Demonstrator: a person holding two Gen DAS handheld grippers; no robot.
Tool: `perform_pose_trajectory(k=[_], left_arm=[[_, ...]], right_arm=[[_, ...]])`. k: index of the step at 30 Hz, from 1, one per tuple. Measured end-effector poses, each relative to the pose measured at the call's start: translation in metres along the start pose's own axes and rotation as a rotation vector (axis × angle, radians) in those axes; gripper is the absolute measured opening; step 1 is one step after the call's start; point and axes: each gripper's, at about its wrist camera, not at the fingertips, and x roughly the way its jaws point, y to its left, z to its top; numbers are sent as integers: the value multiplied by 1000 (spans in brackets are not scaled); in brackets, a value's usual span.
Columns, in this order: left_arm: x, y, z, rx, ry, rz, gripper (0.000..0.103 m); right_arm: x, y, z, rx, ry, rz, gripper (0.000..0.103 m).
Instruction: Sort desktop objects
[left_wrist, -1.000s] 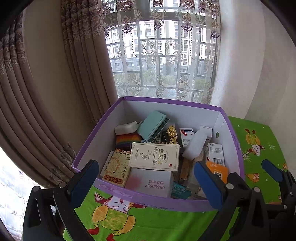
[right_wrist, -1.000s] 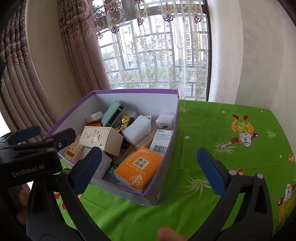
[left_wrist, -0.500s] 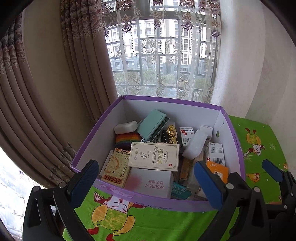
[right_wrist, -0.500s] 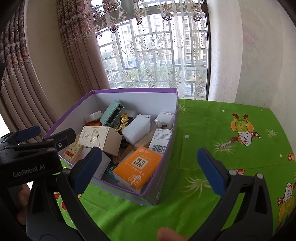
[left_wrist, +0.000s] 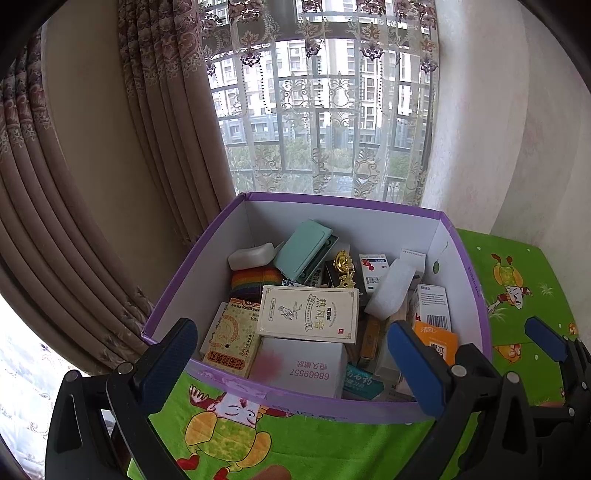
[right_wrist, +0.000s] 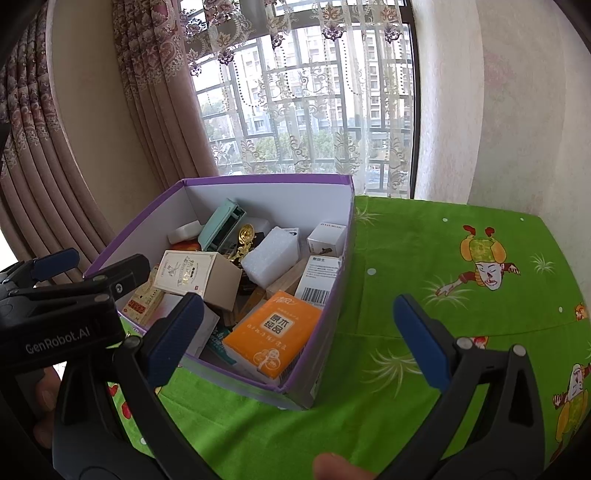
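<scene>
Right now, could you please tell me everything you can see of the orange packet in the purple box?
The orange packet looks like a soft plastic-wrapped tissue pack, with a white label panel of dark Chinese characters and a white tree drawing near its front end. It lies tilted, face up, in the near corner of the purple box, against the side wall, its far end by a white barcoded carton. No gripper touches it. In the left wrist view only its top shows.

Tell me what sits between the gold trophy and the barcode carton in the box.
In the right wrist view, a white foam block lies between the gold trophy and the barcode carton.
</scene>
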Motion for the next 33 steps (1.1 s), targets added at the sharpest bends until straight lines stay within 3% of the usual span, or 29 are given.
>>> perform_pose_trajectory(k=[33], left_arm=[[1, 2, 2, 7, -1, 0, 103]], right_arm=[[4, 3, 2, 6, 0, -10, 102]])
